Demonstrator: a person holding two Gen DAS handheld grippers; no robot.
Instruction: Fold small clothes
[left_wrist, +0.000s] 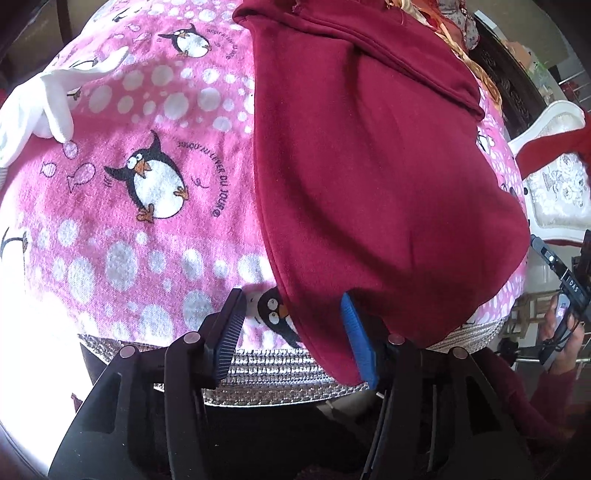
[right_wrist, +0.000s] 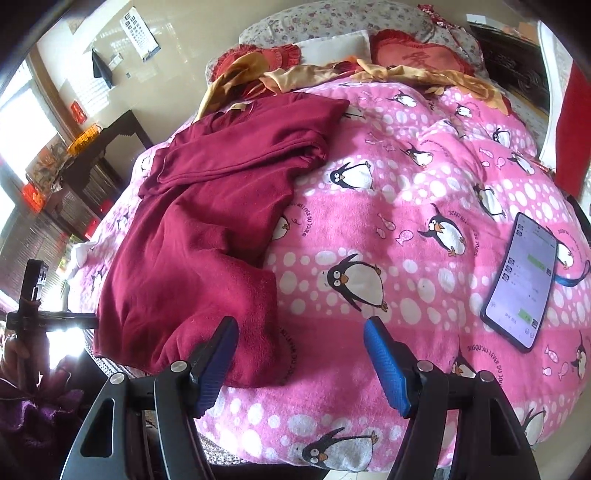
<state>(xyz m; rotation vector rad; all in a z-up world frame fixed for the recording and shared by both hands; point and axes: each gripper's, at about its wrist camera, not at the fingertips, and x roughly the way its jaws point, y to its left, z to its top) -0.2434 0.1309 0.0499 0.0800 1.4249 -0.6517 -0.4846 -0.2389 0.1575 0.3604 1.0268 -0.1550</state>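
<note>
A dark red garment (left_wrist: 369, 177) lies on a pink penguin-print blanket (left_wrist: 129, 206), partly folded over itself. In the right wrist view it (right_wrist: 207, 229) stretches from the far pillows to the bed's near left edge. My left gripper (left_wrist: 291, 317) is open at the garment's near hem; its right blue pad (left_wrist: 356, 332) touches the cloth, its left pad is over the blanket. My right gripper (right_wrist: 299, 343) is open, with its left pad (right_wrist: 218, 354) over the garment's near right corner and its right pad over bare blanket (right_wrist: 388, 206).
A phone (right_wrist: 521, 280) with a lit screen lies on the blanket to the right. A white glove (left_wrist: 40, 107) lies at the far left. Pillows and orange cloth (right_wrist: 369, 70) sit at the bed's head. A white chair (left_wrist: 554, 177) stands beside the bed.
</note>
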